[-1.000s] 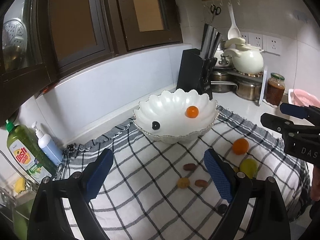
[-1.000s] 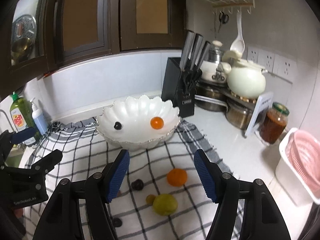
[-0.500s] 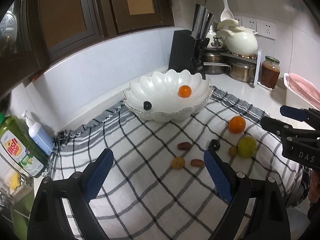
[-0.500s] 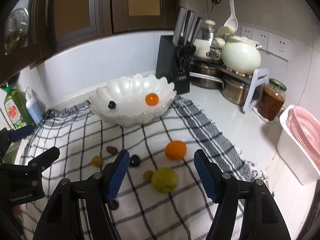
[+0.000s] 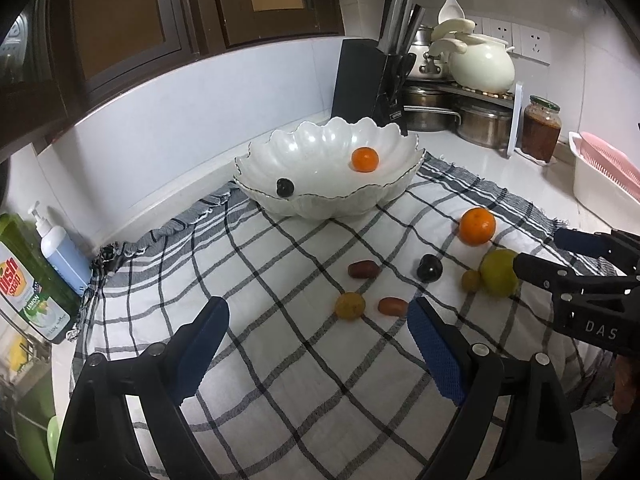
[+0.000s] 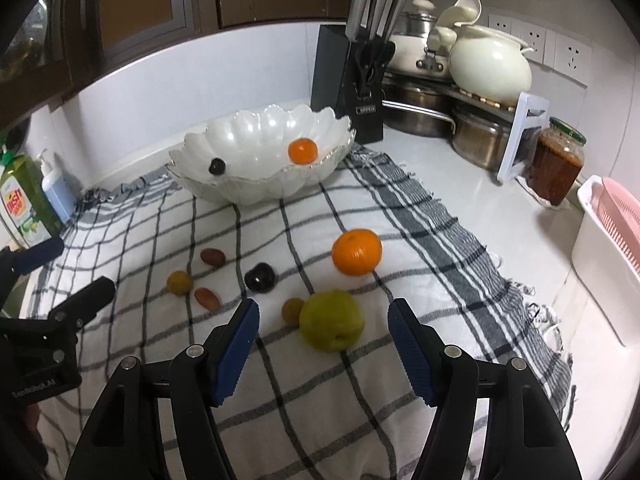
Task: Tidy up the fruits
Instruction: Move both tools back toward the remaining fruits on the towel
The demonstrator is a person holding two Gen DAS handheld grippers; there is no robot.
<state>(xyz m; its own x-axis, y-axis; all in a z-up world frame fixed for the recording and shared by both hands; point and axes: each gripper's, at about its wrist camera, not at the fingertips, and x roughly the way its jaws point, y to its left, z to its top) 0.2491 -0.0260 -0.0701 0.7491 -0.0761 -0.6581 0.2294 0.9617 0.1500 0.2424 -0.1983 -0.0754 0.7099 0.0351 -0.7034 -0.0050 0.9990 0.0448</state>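
The green bottle (image 5: 28,280) at the cloth's left edge reads "dish soap" and "LEMON"; the right gripper (image 6: 324,334) carries the letters "DAS" in the left wrist view, and the left gripper (image 5: 318,334) shows "GenRobot.AI" in the right wrist view.

The scalloped white bowl (image 5: 332,196) sits at the far end of the checked cloth (image 5: 280,380) and holds a small orange (image 5: 365,159) and a dark berry (image 5: 285,187). In front of the bowl, on the cloth, lie a larger orange (image 6: 357,252), a green fruit (image 6: 331,320), a dark plum (image 6: 260,277), two small yellow fruits (image 6: 179,282) (image 6: 293,311) and two reddish dates (image 6: 212,257) (image 6: 207,298).

Both grippers stand wide open and empty. Compared with half a second ago, the right gripper has dropped closer to the cloth, and the green fruit now lies just ahead of its spread fingers (image 6: 236,340). The left one has crept nearer the fruits in front of the bowl.
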